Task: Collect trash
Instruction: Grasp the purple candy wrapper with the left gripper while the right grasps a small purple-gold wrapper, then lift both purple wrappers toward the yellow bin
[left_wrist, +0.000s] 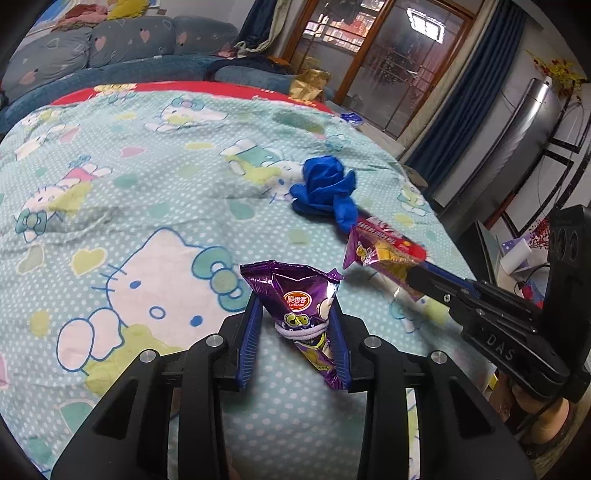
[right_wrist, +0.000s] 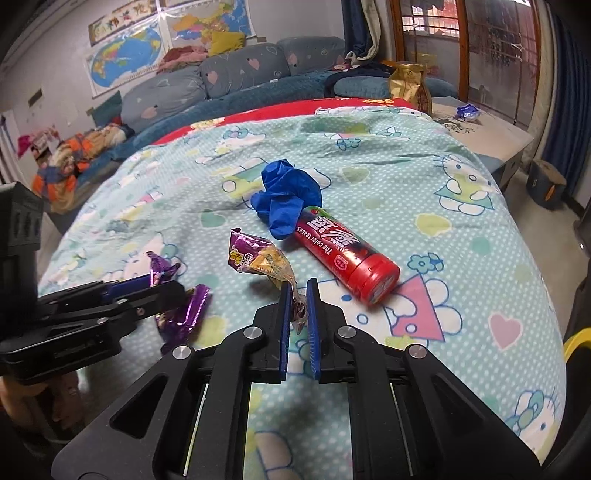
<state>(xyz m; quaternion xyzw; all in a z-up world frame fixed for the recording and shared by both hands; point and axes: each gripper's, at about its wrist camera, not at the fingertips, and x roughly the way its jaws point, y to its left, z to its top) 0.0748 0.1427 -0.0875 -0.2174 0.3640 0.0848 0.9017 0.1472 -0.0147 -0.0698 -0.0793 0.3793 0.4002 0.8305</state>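
"The color teases" on the red tube (right_wrist: 347, 254); seemingly "DAS" on the right gripper (left_wrist: 406, 275).

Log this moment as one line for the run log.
left claw shut on purple snack bag | right claw shut on yellow-purple wrapper | blue glove, red tube on blanket

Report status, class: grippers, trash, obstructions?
Left gripper shut on purple snack bag. Right gripper shut on candy wrapper. Blue glove, red tube remain. Nothing blocking.

Each gripper (left_wrist: 295, 332) (right_wrist: 297, 325) is matte black with ribbed blue pads, silver pivot screws and embossed "DAS".
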